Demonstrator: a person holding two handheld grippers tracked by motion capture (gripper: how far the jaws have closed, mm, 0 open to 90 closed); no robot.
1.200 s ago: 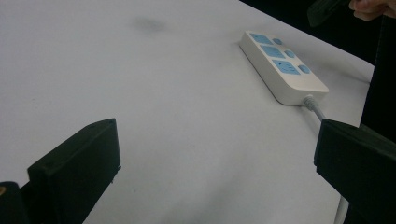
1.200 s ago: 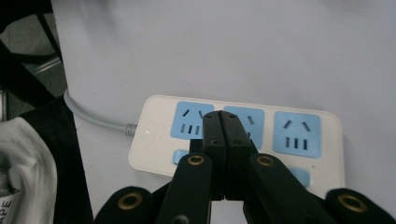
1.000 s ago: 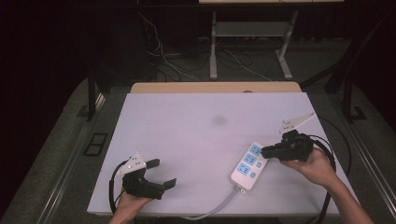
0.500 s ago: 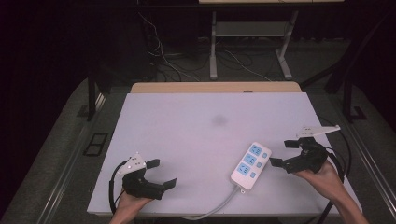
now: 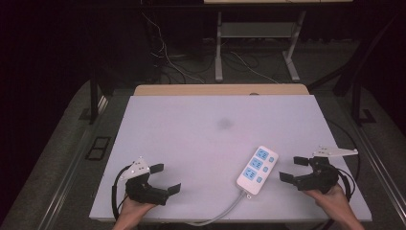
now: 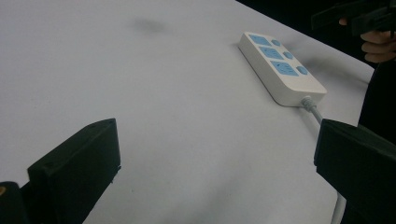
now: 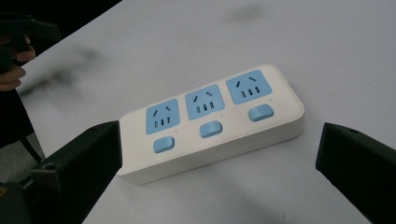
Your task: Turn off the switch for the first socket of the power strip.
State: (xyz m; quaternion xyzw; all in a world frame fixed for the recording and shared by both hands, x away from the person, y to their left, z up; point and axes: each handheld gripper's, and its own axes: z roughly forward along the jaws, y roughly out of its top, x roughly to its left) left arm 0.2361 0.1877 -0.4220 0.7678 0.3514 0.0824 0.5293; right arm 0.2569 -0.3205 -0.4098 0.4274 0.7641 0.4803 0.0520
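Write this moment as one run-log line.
right gripper: open, beside power strip | left gripper: open | strip: flat on table

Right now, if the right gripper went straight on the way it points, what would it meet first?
Most likely the white power strip: the open right gripper points at it, nothing between; which jaw would touch first is unclear.

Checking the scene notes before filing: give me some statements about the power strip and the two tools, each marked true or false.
1. The power strip lies flat on the white table. True.
2. It has four sockets. False: three blue sockets, each with a blue switch.
3. The right tool grips the strip. False: its jaws stand open, beside the strip and apart from it.
4. The left tool is open and holds nothing. True.
5. The strip's cable is black. False: light grey.
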